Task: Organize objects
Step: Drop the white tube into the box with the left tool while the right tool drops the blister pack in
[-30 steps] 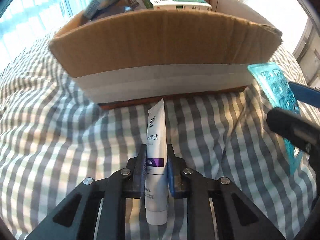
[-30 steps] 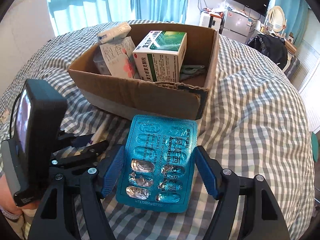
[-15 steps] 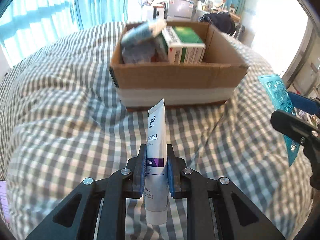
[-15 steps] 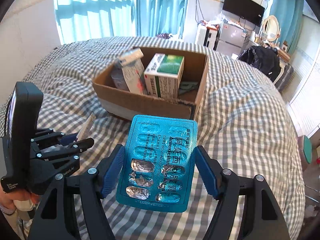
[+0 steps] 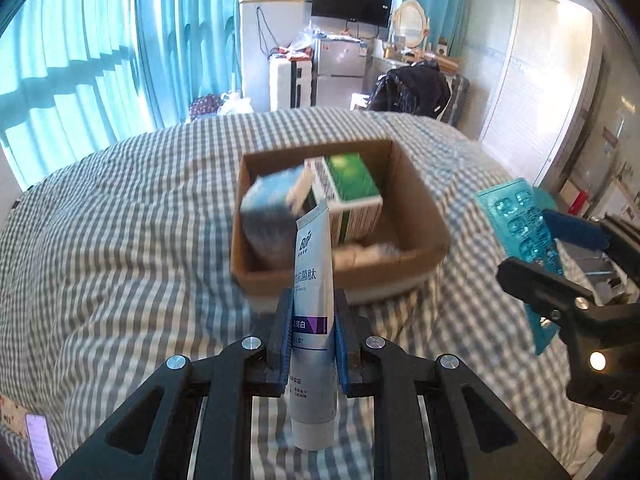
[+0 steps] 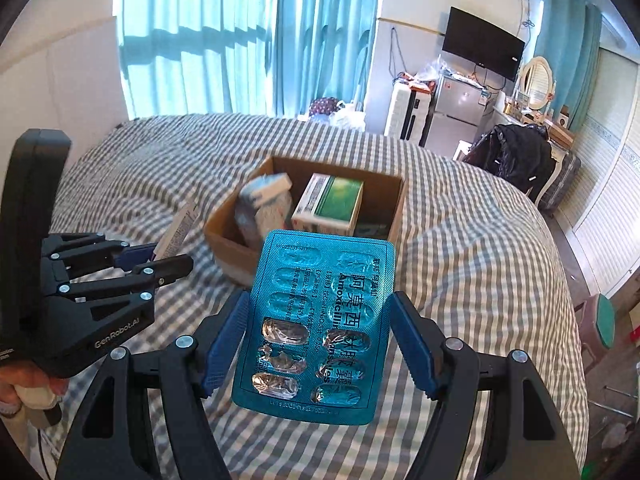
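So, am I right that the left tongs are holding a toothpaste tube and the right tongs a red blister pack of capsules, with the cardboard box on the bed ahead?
Nearly: the blister pack in the right tongs is teal, not red, as the right wrist view shows. The left tongs do hold the toothpaste tube, and the cardboard box sits on the bed ahead.

Count: one cardboard box point(image 6: 394, 210) at 12 o'clock on the bed. Inside it: one green-and-white medicine carton point(image 6: 330, 202), one blue-white packet point(image 6: 264, 204); other contents blurred. One toothpaste tube point(image 5: 312, 320). One amoxicillin blister pack point(image 6: 320, 320). Two claws: left claw point(image 5: 312, 334), right claw point(image 6: 320, 346).
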Action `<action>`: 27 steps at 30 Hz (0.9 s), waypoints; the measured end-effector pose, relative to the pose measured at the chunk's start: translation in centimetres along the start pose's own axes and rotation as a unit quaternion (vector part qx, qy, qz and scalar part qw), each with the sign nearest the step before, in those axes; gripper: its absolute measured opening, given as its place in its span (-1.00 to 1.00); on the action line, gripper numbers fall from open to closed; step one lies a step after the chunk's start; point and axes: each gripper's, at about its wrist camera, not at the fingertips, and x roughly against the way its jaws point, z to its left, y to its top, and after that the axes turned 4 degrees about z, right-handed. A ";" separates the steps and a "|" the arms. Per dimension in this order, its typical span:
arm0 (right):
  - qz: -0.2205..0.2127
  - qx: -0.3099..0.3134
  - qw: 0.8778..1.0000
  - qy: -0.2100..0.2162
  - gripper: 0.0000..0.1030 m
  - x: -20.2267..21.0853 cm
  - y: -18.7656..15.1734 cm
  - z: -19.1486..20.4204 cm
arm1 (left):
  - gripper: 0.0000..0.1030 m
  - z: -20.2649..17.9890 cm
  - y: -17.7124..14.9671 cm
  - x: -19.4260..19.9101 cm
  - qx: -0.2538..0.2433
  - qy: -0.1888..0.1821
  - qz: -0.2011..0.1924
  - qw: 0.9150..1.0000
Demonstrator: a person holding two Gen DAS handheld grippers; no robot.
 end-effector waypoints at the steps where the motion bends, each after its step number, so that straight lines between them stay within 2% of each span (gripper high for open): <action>1: -0.002 -0.003 1.000 0.001 0.38 -0.2 0.7 -0.3 | -0.66 0.0 0.6 0.0 -0.001 0.001 -0.003 1.000; 5: -0.009 -0.023 1.000 0.004 0.38 -1.9 3.5 -2.0 | -0.66 -0.2 3.6 -1.4 -0.008 -0.006 -0.004 1.000; 13: 0.005 -0.048 0.999 -0.004 0.38 -8.2 7.9 -5.2 | -0.66 -1.1 8.4 -8.0 -0.026 -0.033 0.021 0.999; 18: 0.023 -0.052 0.998 -0.013 0.38 -12.6 9.3 -6.6 | -0.66 -0.6 9.2 -12.1 -0.025 -0.032 0.044 0.998; 22: 0.029 -0.044 0.999 -0.013 0.38 -15.2 9.7 -6.5 | -0.65 -0.9 9.2 -13.4 -0.037 -0.036 0.042 0.998; 27: 0.017 -0.043 0.999 -0.019 0.41 -16.2 9.6 -5.7 | -0.60 -1.2 8.9 -13.6 -0.040 -0.028 0.040 0.998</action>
